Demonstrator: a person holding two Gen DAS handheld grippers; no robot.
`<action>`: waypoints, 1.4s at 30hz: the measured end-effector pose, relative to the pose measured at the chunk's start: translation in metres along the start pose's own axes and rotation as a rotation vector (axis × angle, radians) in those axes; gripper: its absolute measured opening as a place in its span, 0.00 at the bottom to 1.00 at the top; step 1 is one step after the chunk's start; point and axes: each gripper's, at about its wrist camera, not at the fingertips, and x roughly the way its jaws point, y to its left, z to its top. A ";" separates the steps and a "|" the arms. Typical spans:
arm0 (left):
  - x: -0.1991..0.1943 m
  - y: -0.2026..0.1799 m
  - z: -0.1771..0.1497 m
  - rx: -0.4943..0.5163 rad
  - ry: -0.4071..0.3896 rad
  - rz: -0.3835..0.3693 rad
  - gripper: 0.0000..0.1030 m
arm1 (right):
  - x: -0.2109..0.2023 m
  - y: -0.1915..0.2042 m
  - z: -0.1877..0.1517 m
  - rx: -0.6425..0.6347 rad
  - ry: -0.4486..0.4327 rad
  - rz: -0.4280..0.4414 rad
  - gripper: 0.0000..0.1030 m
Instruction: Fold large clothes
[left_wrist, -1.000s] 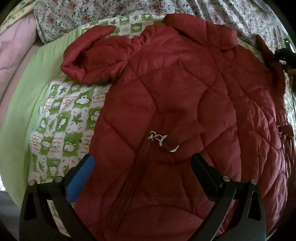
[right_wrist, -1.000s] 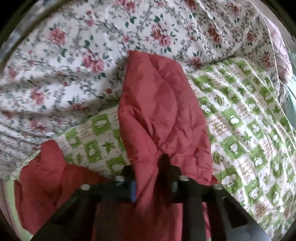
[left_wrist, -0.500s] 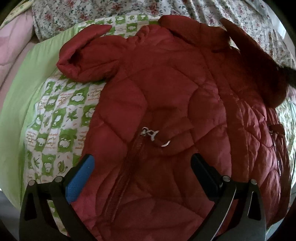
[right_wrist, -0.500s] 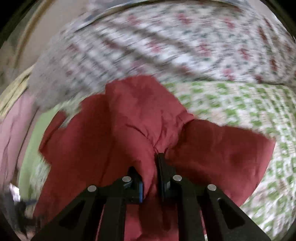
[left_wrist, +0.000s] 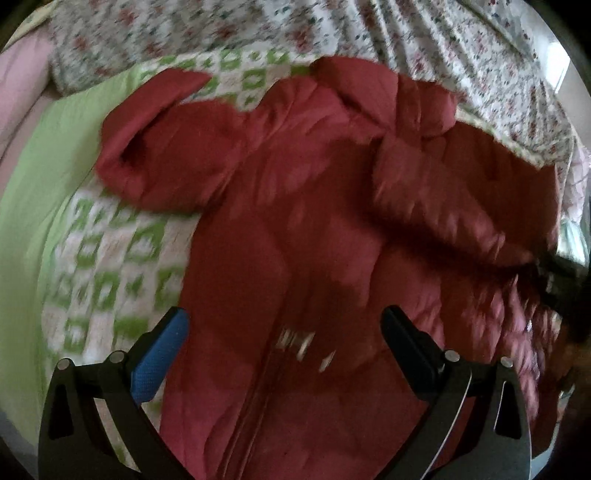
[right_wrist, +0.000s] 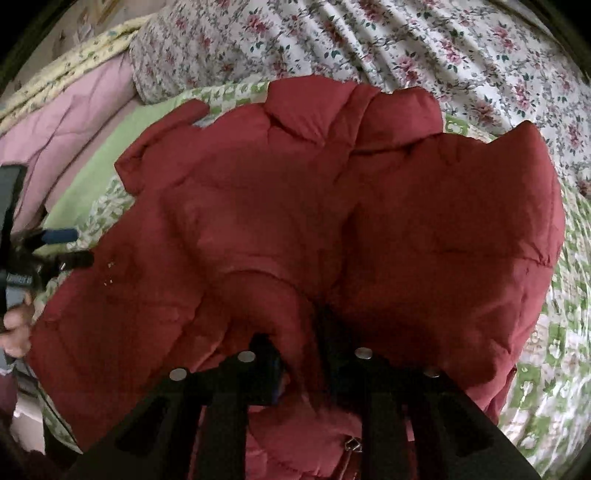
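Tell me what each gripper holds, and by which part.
The right gripper, jaws opening, has the red jacket's folded-over sleeve end between them. The left gripper is open, holding nothing.

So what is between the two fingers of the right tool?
A fold of the red jacket, its sleeve end, sits in the right tool as its jaws begin opening; right wrist view.
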 end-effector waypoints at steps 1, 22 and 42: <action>0.004 -0.003 0.012 0.002 -0.001 -0.015 1.00 | 0.000 -0.001 0.001 0.007 -0.003 0.002 0.21; 0.069 -0.065 0.080 0.191 0.010 -0.110 0.11 | -0.032 0.002 -0.028 -0.060 -0.178 -0.051 0.72; 0.050 0.023 0.083 0.039 -0.149 0.080 0.18 | -0.024 -0.065 0.016 0.260 -0.293 -0.015 0.77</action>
